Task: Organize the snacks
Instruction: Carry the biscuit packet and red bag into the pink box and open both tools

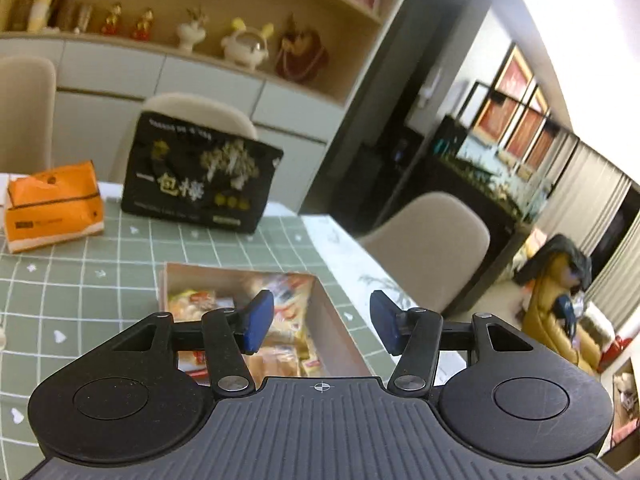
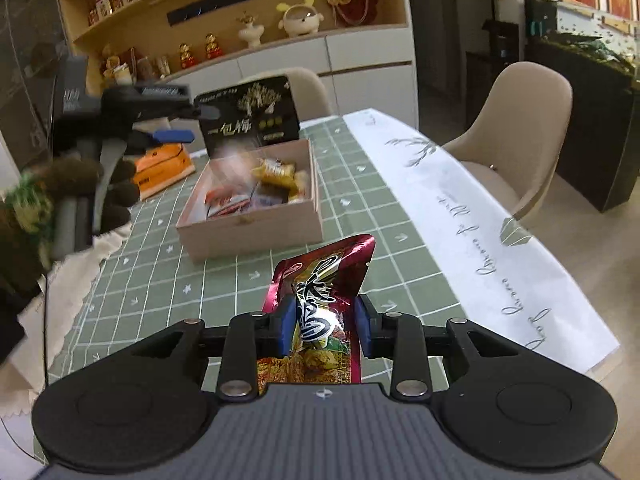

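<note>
A shallow cardboard box [image 2: 248,226] stands on the green checked tablecloth and holds several snack packets [image 2: 276,172]. My right gripper [image 2: 324,326] is shut on a red and gold snack packet [image 2: 324,276], held upright above the cloth in front of the box. My left gripper [image 1: 322,320] is open and empty, hovering over the box [image 1: 340,328] with snack packets [image 1: 288,320] showing between its fingers. It also shows in the right wrist view [image 2: 176,124], up at the left above the box's far left corner.
A black snack bag [image 1: 200,176] stands behind the box and an orange tissue pack [image 1: 54,206] lies to its left. A white printed runner [image 2: 472,216] lines the table's right edge. Beige chairs [image 2: 520,136] stand around. A white cloth [image 2: 80,264] lies at left.
</note>
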